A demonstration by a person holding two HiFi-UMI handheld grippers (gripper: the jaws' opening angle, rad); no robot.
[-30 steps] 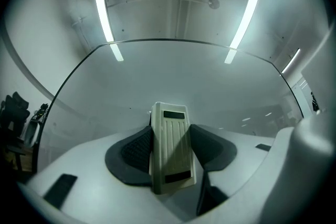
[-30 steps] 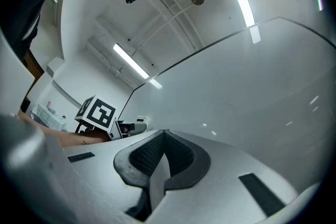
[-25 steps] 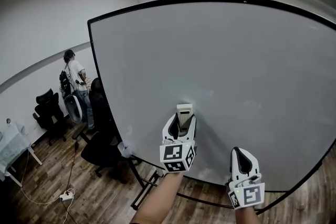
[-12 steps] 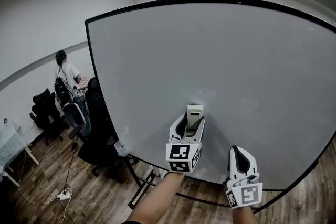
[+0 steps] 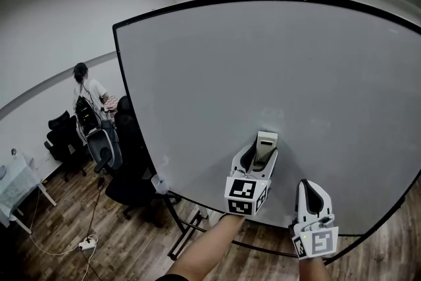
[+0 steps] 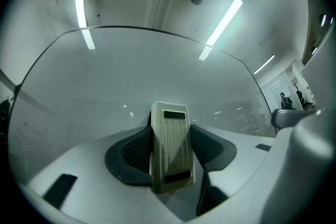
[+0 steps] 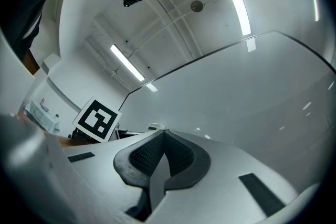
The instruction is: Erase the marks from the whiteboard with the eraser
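A large black-framed whiteboard [image 5: 276, 76] fills the head view; I see no marks on its grey-white surface. My left gripper [image 5: 263, 153] is shut on a cream ribbed eraser [image 5: 266, 145], whose tip lies against the lower part of the board. In the left gripper view the eraser [image 6: 170, 147] stands upright between the dark pads, pointing at the whiteboard [image 6: 131, 76]. My right gripper [image 5: 312, 199] hangs lower right, near the board's bottom edge, shut with nothing in it. Its pads [image 7: 157, 157] meet in the right gripper view.
The board stands on a black wheeled frame [image 5: 187, 230] over a wooden floor. At the left are black office chairs [image 5: 128, 168], a person [image 5: 89, 99] facing away, a white table [image 5: 16, 184] and a power strip [image 5: 85, 245] with cable on the floor.
My left gripper has slid the eraser to the right and a little down along the board's lower part. The right gripper shifted slightly right. The person at the left moved about.
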